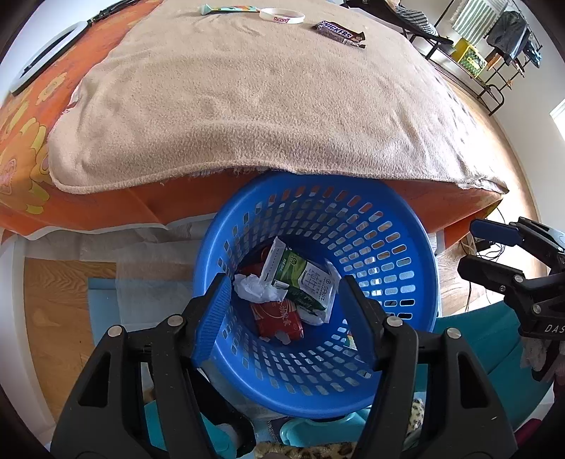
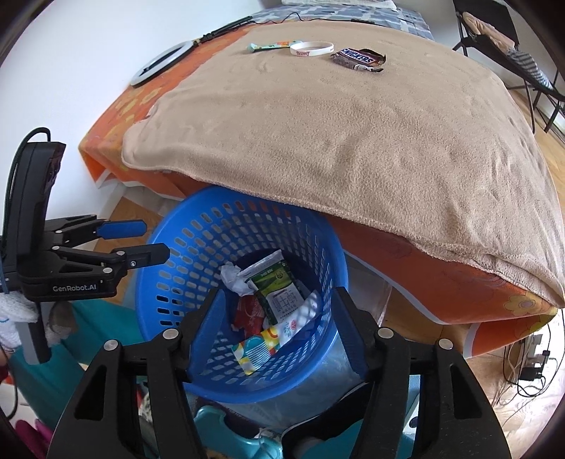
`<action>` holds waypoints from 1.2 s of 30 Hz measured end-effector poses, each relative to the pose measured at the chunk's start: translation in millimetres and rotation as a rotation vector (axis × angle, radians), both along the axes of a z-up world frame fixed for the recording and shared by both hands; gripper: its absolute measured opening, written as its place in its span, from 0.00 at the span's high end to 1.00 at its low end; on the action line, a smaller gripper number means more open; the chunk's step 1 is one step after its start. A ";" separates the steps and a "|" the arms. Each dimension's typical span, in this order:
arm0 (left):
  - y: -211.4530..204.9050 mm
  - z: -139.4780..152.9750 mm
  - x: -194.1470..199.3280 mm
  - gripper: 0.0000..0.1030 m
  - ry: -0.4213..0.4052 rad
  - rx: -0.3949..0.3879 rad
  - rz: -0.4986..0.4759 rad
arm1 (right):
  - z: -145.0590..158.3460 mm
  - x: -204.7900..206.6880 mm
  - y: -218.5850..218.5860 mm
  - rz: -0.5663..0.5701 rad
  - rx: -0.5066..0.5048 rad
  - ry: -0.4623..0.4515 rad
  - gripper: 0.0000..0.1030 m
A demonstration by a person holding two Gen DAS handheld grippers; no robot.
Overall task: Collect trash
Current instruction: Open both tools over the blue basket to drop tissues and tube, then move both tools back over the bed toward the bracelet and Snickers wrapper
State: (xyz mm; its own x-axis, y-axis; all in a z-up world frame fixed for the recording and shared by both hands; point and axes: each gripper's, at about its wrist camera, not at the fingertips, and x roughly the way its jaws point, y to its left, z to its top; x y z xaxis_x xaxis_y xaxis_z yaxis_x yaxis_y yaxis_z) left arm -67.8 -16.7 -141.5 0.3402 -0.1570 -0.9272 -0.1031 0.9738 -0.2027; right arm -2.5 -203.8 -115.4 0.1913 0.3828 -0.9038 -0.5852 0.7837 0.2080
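Grippers are both hanging over the round blue perforated plastic basket (image 1: 388,261), pointing steeply down into it. The left gripper (image 1: 286,300) is standing with its black arms and blue-padded fingers (image 1: 215,317) spread apart, nothing lying between them; the basket's interior is showing through the gap. The right gripper (image 2: 279,317) is posed the same way beside it, its fingers (image 2: 212,325) spread and pinching nothing. Each gripper is appearing side-on in the other's view, the right one (image 1: 494,247) at the frame edge with its two fingers parted, the left one (image 2: 141,240) likewise parted above the basket's rim.

Trash is lying at the bottom of the basket: a green-and-white printed carton wrapper (image 1: 300,279), a crumpled white tissue (image 1: 254,287), a red printed packet (image 1: 279,319), and, in the right wrist view, a yellow-and-teal patterned wrapper (image 2: 257,349) resting nearest the right gripper.

Basket is standing on the floor, tucked against the edge of a bed covered by a tan fleece blanket (image 1: 265,106) over an orange flowered sheet (image 1: 24,141). On the blanket's far side, well apart from both grippers, a brown Snickers bar wrapper (image 1: 340,33) is lying beside a white silicone wristband (image 1: 282,16) and a slim teal patterned stick wrapper (image 1: 229,9).
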 end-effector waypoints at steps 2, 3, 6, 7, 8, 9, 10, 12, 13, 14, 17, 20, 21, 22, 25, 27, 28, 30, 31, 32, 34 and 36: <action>-0.2 0.9 0.1 0.31 -0.005 0.001 0.004 | 1.8 0.2 0.5 -0.002 -0.004 -0.011 0.38; -0.1 1.0 0.4 0.31 -0.006 0.001 0.004 | 2.7 0.6 0.8 -0.006 -0.011 -0.019 0.38; -0.5 2.1 0.8 0.31 -0.009 0.001 0.004 | 4.7 2.2 1.0 -0.013 -0.023 -0.033 0.36; -0.4 2.9 0.9 0.31 -0.010 0.001 0.004 | 5.1 2.9 0.9 -0.018 -0.025 -0.036 0.35; -0.5 3.1 1.0 0.31 -0.010 0.000 0.003 | 5.6 3.6 0.3 -0.022 -0.028 -0.040 0.34; -0.7 3.4 1.2 0.31 -0.010 -0.001 0.003 | 5.9 4.7 -0.1 -0.026 -0.030 -0.043 0.34; -1.0 3.6 1.4 0.31 -0.010 -0.001 0.002 | 6.3 5.7 -0.2 -0.030 -0.034 -0.045 0.34; -1.7 4.3 2.1 0.31 -0.011 -0.003 0.001 | 7.1 8.1 0.2 -0.037 -0.045 -0.047 0.34; -2.0 4.7 2.5 0.31 -0.012 -0.003 0.000 | 7.4 9.4 0.4 -0.041 -0.053 -0.049 0.34; -2.4 5.2 2.9 0.31 -0.012 -0.003 -0.002 | 8.2 10.3 0.4 -0.045 -0.060 -0.051 0.34; -2.8 6.5 4.3 0.31 -0.014 -0.007 -0.003 | 10.2 13.2 0.7 -0.051 -0.077 -0.062 0.34; -3.2 7.8 6.5 0.31 -0.015 -0.014 -0.002 | 12.5 15.6 1.3 -0.052 -0.087 -0.076 0.34; -3.0 8.4 7.3 0.31 -0.015 -0.016 -0.001 | 13.2 16.8 1.5 -0.053 -0.088 -0.078 0.34; -2.7 9.4 8.3 0.31 -0.016 -0.018 0.000 | 13.9 18.1 1.7 -0.054 -0.088 -0.080 0.34; -2.2 13.7 12.4 0.31 -0.022 -0.016 -0.003 | 17.1 22.5 0.8 -0.061 -0.081 -0.086 0.34; -1.0 17.3 16.2 0.31 -0.029 -0.013 -0.003 | 19.4 26.8 0.8 -0.064 -0.075 -0.086 0.34; 0.0 19.2 18.0 0.31 -0.033 -0.013 -0.002 | 20.4 29.1 0.4 -0.068 -0.071 -0.085 0.34; 2.5 23.1 22.6 0.31 -0.041 -0.013 0.001 | 22.6 34.1 -0.7 -0.077 -0.061 -0.083 0.34; 3.7 25.1 25.1 0.31 -0.045 -0.014 0.003 | 24.0 37.2 -1.2 -0.081 -0.055 -0.083 0.34; 5.2 27.0 27.8 0.31 -0.048 -0.014 0.005 | 25.4 39.8 -1.5 -0.084 -0.051 -0.084 0.34; 7.3 30.9 32.8 0.31 -0.057 -0.013 0.006 | 28.8 45.0 -1.5 -0.089 -0.050 -0.096 0.34; 8.9 34.7 38.0 0.31 -0.064 -0.012 0.005 | 32.3 50.2 -0.9 -0.091 -0.047 -0.110 0.34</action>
State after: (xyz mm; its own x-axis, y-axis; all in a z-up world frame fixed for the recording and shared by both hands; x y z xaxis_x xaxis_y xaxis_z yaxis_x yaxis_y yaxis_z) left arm -29.7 -7.8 -106.8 0.3999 -0.1658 -0.9014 -0.0946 0.9708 -0.2205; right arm 47.6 -204.7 -83.1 0.3225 0.3175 -0.8917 -0.5289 0.8417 0.1085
